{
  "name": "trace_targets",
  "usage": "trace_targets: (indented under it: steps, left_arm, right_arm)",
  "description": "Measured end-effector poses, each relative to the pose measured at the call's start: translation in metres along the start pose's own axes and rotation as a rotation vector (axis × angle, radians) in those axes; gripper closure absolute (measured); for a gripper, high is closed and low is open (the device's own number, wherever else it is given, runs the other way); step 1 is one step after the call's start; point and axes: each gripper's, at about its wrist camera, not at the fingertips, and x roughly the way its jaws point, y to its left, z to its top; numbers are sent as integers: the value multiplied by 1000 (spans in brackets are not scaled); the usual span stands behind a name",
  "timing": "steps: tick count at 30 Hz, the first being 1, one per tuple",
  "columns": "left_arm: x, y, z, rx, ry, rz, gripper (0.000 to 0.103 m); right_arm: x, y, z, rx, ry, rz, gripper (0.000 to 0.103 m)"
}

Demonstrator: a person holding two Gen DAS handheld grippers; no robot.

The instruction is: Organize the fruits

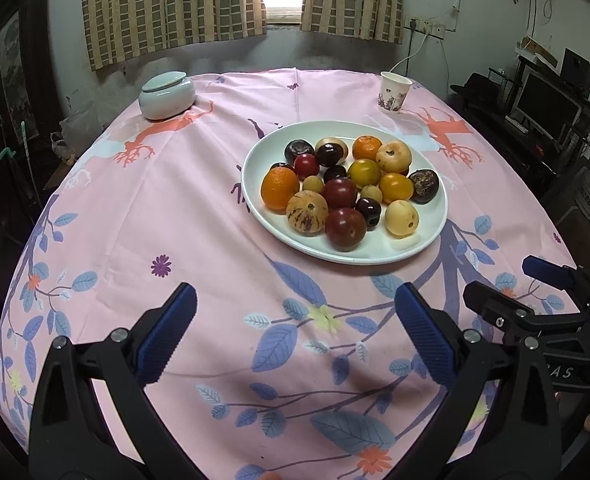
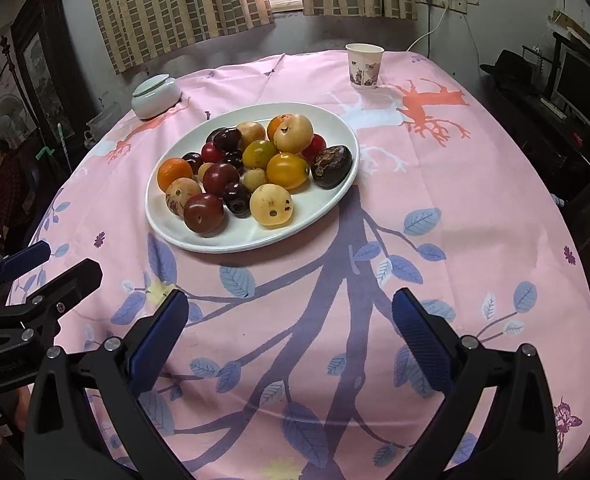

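Observation:
A white plate [image 1: 427, 240] on the pink tablecloth holds several fruits: an orange [image 1: 279, 187], dark red plums [image 1: 345, 229], yellow fruits [image 1: 401, 218], a striped pale fruit [image 1: 307, 212] and a dark wrinkled fruit [image 1: 424, 186]. The plate also shows in the right wrist view [image 2: 255, 240]. My left gripper [image 1: 295, 308] is open and empty, hovering near the table's front edge, short of the plate. My right gripper [image 2: 291, 312] is open and empty, also short of the plate. Each gripper shows at the side of the other's view.
A pale lidded ceramic jar [image 1: 167, 95] stands at the back left. A paper cup [image 1: 393, 92] stands at the back right. A dark desk with a monitor [image 1: 547, 108] lies beyond the table's right edge. A person [image 2: 3, 184] is at the far left.

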Motion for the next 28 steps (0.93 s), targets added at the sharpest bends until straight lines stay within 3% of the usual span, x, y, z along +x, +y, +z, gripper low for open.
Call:
trace_targets:
  steps: [19, 28]
  left_arm:
    - [0, 2, -2, 13, -14, 31, 2]
    - [1, 13, -2, -23, 10, 0, 2]
  right_arm:
    - [1, 2, 2, 2, 10, 4, 1]
    - [0, 2, 2, 1, 14, 2, 1]
